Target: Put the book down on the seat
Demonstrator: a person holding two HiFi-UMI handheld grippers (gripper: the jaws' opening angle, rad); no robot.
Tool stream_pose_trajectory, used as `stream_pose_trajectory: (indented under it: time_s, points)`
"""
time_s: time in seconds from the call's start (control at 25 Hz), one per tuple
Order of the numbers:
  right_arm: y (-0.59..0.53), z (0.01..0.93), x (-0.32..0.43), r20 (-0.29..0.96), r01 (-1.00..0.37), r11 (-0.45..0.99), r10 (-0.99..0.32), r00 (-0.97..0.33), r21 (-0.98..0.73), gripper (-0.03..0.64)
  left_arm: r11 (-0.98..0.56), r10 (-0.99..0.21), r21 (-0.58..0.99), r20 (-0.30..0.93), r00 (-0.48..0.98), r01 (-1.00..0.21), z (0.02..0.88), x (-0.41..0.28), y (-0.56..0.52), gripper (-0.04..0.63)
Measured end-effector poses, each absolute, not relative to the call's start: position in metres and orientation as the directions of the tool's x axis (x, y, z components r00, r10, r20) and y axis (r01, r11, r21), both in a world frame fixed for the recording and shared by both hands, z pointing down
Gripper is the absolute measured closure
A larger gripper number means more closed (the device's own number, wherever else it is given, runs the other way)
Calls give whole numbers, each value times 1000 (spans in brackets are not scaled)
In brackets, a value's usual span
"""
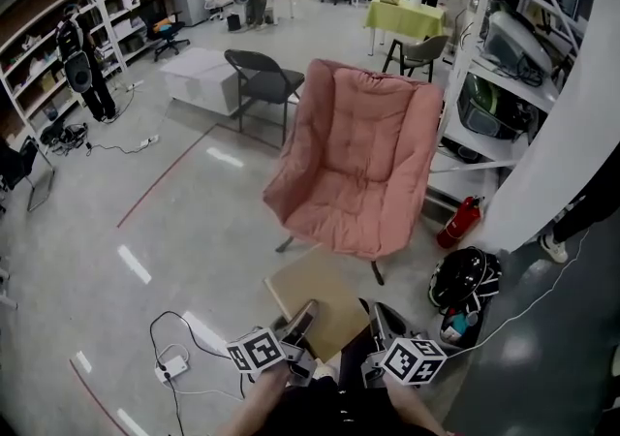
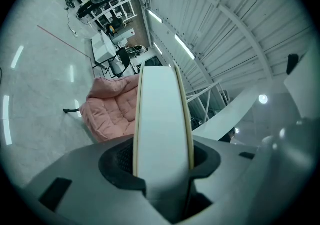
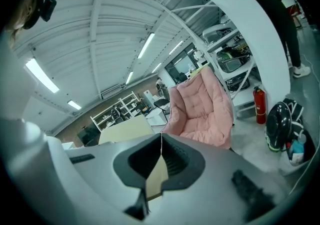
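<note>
A tan-covered book is held flat between both grippers, low in the head view, just in front of the pink padded chair. My left gripper is shut on the book's near left edge. In the left gripper view the white page block fills the gap between the jaws, with the chair beyond. My right gripper is shut on the near right corner. In the right gripper view its jaws pinch a thin beige piece of the book, and the chair stands ahead. The seat is bare.
A red fire extinguisher and a black bag lie right of the chair, beside a white pillar and metal shelving. A dark folding chair stands behind. A power strip with cable lies on the floor at left.
</note>
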State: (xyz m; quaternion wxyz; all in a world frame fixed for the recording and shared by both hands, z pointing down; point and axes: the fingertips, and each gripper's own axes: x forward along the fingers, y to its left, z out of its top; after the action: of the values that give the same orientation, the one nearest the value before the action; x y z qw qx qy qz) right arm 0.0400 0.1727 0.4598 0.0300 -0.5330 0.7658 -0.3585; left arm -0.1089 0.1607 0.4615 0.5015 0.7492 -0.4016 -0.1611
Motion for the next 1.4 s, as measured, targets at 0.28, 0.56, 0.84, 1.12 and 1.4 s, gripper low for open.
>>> stream_pose_trajectory:
  time_s: [0.28,0.56,0.84,1.12,1.4]
  points:
    - [117,470,49,332,-760,194,-813,-478,-621,603,-150,-768,872,194,610,-467,470,-92,110,383]
    - [36,479,69,364,-761,217,-777,-514,-611,604,-114,-782,878,209,587,-465,481,-71,32,383]
    - [-52,485,100,389,-760,214,-756,-527,-614,604,-90,-786,881,224,577,-465,486,-44,-50,383]
    - [-127,489,126,398,-746,218,-735,-550,-629,604,-48,-789,879,258,557,-474,493,-22,-117,383]
    - [-190,501,147,403,-734,242,-707,-581,-634,604,-13,-804,870,284,523,-493,509,-8,-185,383]
